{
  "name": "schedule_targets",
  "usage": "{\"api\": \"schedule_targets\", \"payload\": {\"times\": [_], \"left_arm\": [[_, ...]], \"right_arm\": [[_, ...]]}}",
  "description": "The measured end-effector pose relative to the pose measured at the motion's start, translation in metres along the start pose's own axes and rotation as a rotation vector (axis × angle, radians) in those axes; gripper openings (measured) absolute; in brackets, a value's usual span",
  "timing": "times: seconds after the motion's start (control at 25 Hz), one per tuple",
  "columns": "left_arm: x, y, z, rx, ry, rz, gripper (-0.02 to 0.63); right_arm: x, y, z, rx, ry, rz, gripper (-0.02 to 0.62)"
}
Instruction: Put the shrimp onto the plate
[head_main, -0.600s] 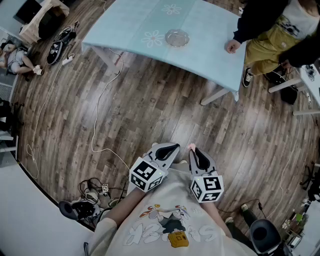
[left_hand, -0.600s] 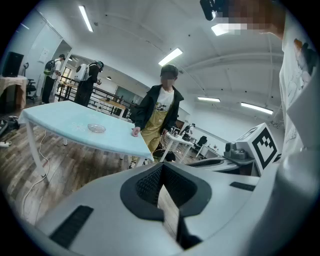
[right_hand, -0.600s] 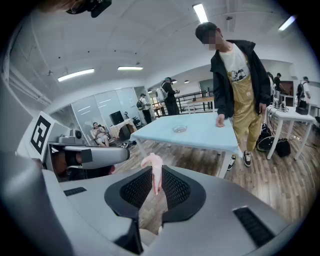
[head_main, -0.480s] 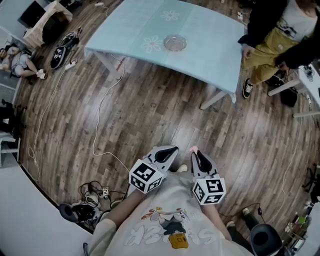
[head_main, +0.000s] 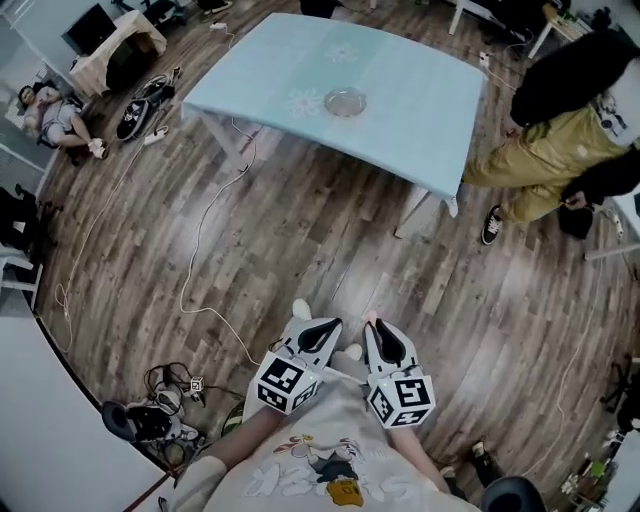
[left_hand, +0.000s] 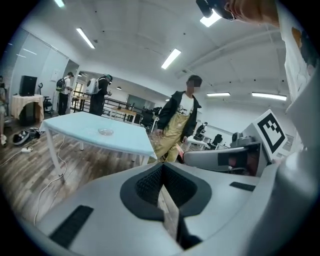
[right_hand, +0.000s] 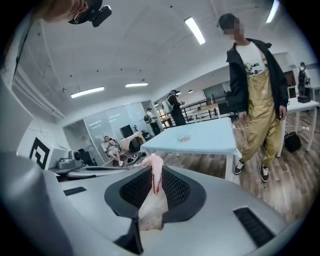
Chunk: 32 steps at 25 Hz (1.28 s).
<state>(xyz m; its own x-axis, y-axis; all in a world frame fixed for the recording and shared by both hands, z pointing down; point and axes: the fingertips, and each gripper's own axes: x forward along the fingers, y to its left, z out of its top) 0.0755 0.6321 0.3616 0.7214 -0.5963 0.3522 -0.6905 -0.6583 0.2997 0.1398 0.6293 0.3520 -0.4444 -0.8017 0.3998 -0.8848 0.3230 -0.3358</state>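
Observation:
A pink shrimp stands upright between the pads of my right gripper, which is shut on it; its tip pokes out in the head view. My right gripper and my left gripper hang side by side close to my body, above the wooden floor. In its own view my left gripper has its jaws together with nothing in them. The clear glass plate lies on the light blue table, far ahead of both grippers; the same plate shows small in the right gripper view.
A person in a black jacket and khaki overalls stands by the table's right end. A white cable trails across the floor from the table's left leg. Headphones and cords lie at lower left; shoes and bags lie at far left.
The table and plate have shifted in the head view. The person in khaki has moved away from the table's edge to the right. Both grippers stay together with the shrimp still held.

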Motion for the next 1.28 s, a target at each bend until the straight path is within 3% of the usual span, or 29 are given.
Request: {"api": "schedule_targets", "payload": {"times": [0.16, 0.4, 0.88, 1.12, 1.28], "left_arm": [[0.006, 0.022, -0.001, 0.0, 0.003, 0.014, 0.0], [0.03, 0.08, 0.035, 0.057, -0.033, -0.011, 0.0], [-0.022, 0.277, 0.123, 0.076, -0.094, -0.012, 0.0], [-0.029, 0.327, 0.14, 0.041, -0.122, -0.013, 0.0], [-0.025, 0.343, 0.13, 0.032, -0.106, -0.024, 0.0]], "right_arm": [[0.014, 0.009, 0.008, -0.024, -0.006, 0.019, 0.08], [0.085, 0.0, 0.032, 0.053, -0.011, -0.068, 0.08], [0.256, 0.123, 0.11, -0.039, -0.045, -0.073, 0.08], [0.295, 0.137, 0.125, -0.049, -0.035, -0.099, 0.08], [0.315, 0.138, 0.125, -0.042, -0.033, -0.101, 0.078]]}}
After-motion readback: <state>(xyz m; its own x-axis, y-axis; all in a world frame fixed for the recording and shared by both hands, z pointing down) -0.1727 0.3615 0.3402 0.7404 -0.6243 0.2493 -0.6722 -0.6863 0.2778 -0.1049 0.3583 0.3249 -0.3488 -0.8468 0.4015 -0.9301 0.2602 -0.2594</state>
